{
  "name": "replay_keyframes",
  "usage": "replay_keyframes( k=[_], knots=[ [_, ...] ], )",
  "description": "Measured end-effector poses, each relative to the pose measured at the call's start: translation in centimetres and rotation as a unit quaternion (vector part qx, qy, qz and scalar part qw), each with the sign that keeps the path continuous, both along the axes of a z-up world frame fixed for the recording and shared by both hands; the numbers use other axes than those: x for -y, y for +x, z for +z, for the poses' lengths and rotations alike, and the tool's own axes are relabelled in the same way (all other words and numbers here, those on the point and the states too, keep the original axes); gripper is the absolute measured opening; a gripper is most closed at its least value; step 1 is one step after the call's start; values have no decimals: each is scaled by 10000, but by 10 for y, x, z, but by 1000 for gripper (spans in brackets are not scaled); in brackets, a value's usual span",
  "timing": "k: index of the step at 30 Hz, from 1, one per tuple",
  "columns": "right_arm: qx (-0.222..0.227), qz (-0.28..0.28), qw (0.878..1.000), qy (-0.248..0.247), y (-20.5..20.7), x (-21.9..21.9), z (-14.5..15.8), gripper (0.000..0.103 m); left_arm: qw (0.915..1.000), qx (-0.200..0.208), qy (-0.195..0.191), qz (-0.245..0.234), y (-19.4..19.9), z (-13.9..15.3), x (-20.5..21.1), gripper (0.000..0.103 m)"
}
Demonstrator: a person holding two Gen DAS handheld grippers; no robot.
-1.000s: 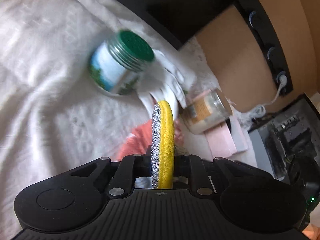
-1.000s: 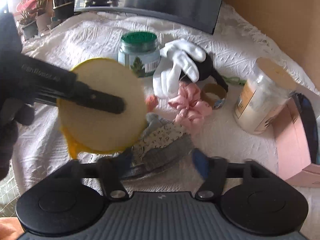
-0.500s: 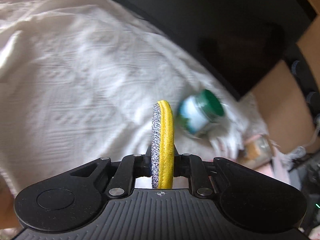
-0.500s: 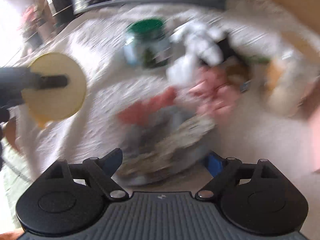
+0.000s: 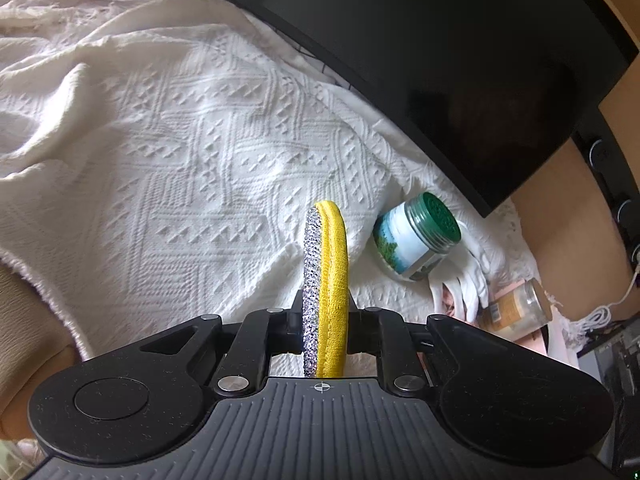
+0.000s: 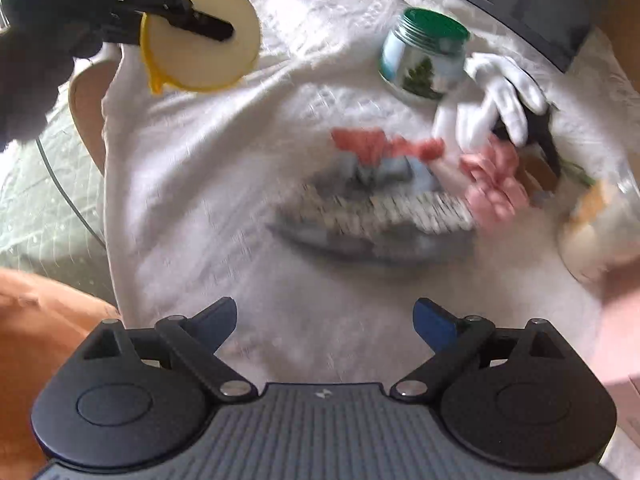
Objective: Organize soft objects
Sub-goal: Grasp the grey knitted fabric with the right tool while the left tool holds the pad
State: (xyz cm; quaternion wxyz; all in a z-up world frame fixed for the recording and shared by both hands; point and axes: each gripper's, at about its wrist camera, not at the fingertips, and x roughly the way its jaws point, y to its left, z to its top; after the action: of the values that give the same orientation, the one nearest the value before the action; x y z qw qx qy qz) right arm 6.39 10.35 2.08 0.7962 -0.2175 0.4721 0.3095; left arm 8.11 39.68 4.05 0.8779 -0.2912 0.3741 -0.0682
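My left gripper is shut on a round yellow pad with a silver sequin face, held edge-on above the white textured cloth. The right wrist view shows that pad at the top left, away from the pile. My right gripper has its jaws opening wide, with nothing between them, over bare cloth just short of a blurred grey patterned fabric piece. Behind that lie a coral scrunchie, a pink scrunchie and a white glove.
A green-lidded jar stands behind the pile, next to the glove. A clear jar is at the right edge. A dark monitor borders the far side of the cloth. The cloth's left edge drops off to a lower surface.
My left gripper has carried the yellow pad up and to the left, away from the pile. My right gripper's jaws have spread wider, and its view has tipped down over the cloth.
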Motion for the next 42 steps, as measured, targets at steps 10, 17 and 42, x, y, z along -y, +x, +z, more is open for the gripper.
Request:
replay_keyframes(
  k=[10,17,42],
  knots=[
    [630,-891,9926,536,40,9,36,95,9999,-25,-87,-52,0,-2,6,18],
    [421,-1041,9927,442,80,-32,7,95,9999,-141,-51,-76,-3,-6,7,18],
    [-764,-689,9825,1556,63,-31,7,95,9991,-391,-181,2,-5,-19,-7,18]
  ],
)
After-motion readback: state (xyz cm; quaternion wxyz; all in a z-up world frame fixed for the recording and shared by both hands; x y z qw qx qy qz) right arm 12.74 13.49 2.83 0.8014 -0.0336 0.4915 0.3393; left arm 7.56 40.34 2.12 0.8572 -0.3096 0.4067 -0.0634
